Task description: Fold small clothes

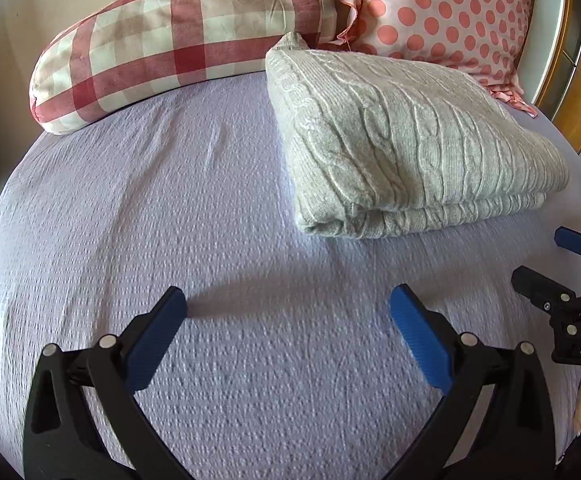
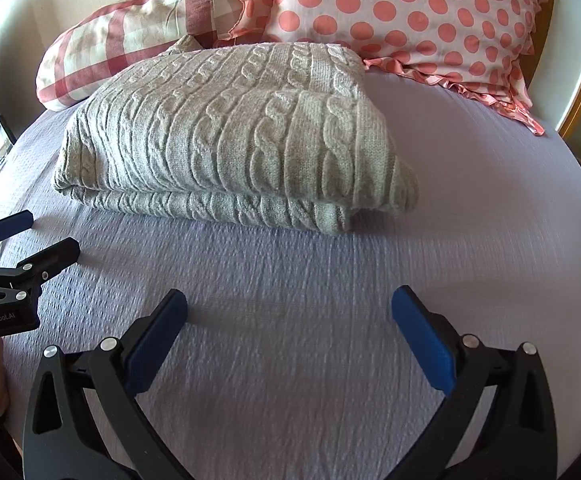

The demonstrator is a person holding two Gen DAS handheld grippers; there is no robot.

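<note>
A grey cable-knit sweater (image 1: 402, 140) lies folded in a neat rectangle on the lilac bedspread (image 1: 210, 200), up against the pillows. It also shows in the right wrist view (image 2: 234, 140). My left gripper (image 1: 288, 300) is open and empty, hovering over bare bedspread in front of the sweater's left corner. My right gripper (image 2: 289, 300) is open and empty, in front of the sweater's near edge. Each gripper shows at the other view's edge: the right one (image 1: 546, 264) and the left one (image 2: 38, 236), both with fingers apart.
A red-and-cream checked pillow (image 1: 170, 44) and a pink polka-dot pillow (image 1: 442, 12) lie at the head of the bed behind the sweater. A wooden bed frame (image 1: 570, 80) runs along the right. The bedspread (image 2: 290, 280) extends in front of the sweater.
</note>
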